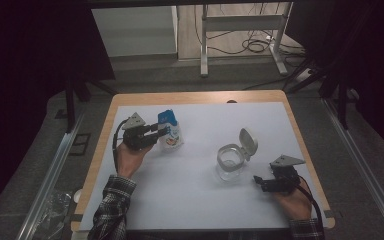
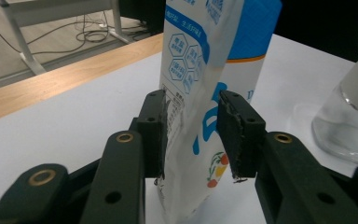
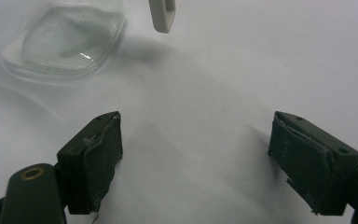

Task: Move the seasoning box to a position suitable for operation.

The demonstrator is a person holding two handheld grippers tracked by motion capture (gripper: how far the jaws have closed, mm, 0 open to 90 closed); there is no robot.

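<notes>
A white and blue stand-up pouch with a fruit picture stands upright at the left of the white mat. My left gripper comes at it from the left. In the left gripper view both pads press on the pouch at its lower half, so my left gripper is shut on it. A clear glass jar with its white hinged lid flipped up sits right of centre. My right gripper rests on the mat to the jar's right, open. Nothing lies between the jaws of my right gripper.
The white mat covers a wooden table. The jar stands beyond the pouch in the left gripper view. In the right gripper view the jar and lid lie ahead at upper left. Floor cables and a desk frame lie beyond the table.
</notes>
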